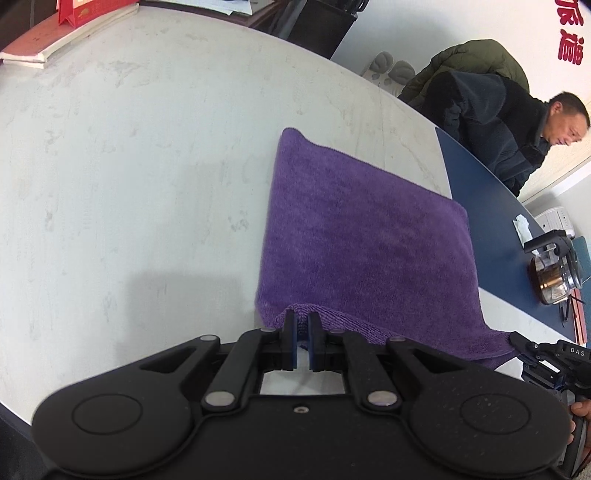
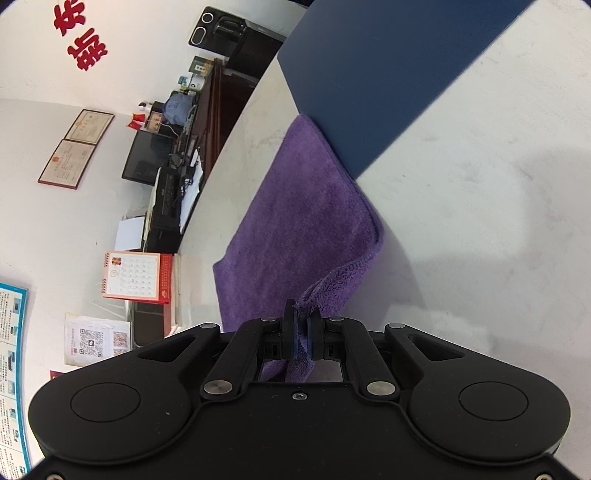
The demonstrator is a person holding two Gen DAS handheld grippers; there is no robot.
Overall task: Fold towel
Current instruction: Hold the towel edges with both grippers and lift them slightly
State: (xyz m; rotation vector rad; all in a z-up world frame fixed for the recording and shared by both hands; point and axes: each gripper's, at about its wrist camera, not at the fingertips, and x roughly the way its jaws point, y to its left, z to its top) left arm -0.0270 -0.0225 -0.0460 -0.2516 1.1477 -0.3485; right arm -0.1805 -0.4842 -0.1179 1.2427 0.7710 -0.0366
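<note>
A purple towel (image 1: pixel 362 243) lies on the white table (image 1: pixel 129 166), its near edge lifted off the surface. My left gripper (image 1: pixel 302 321) is shut on the towel's near left corner. In the right wrist view the same towel (image 2: pixel 295 206) stretches away from me, and my right gripper (image 2: pixel 302 314) is shut on its near right corner, with cloth hanging down between the fingers. The right gripper also shows at the lower right of the left wrist view (image 1: pixel 517 341), holding the towel's edge.
A dark blue mat (image 1: pixel 491 206) lies just beyond the towel's far side. A glass teapot (image 1: pixel 554 273) and a crumpled tissue (image 1: pixel 522 227) sit on it. A seated man (image 1: pixel 517 122) is at the table's far side. Red and white books (image 1: pixel 70 26) lie at the far left.
</note>
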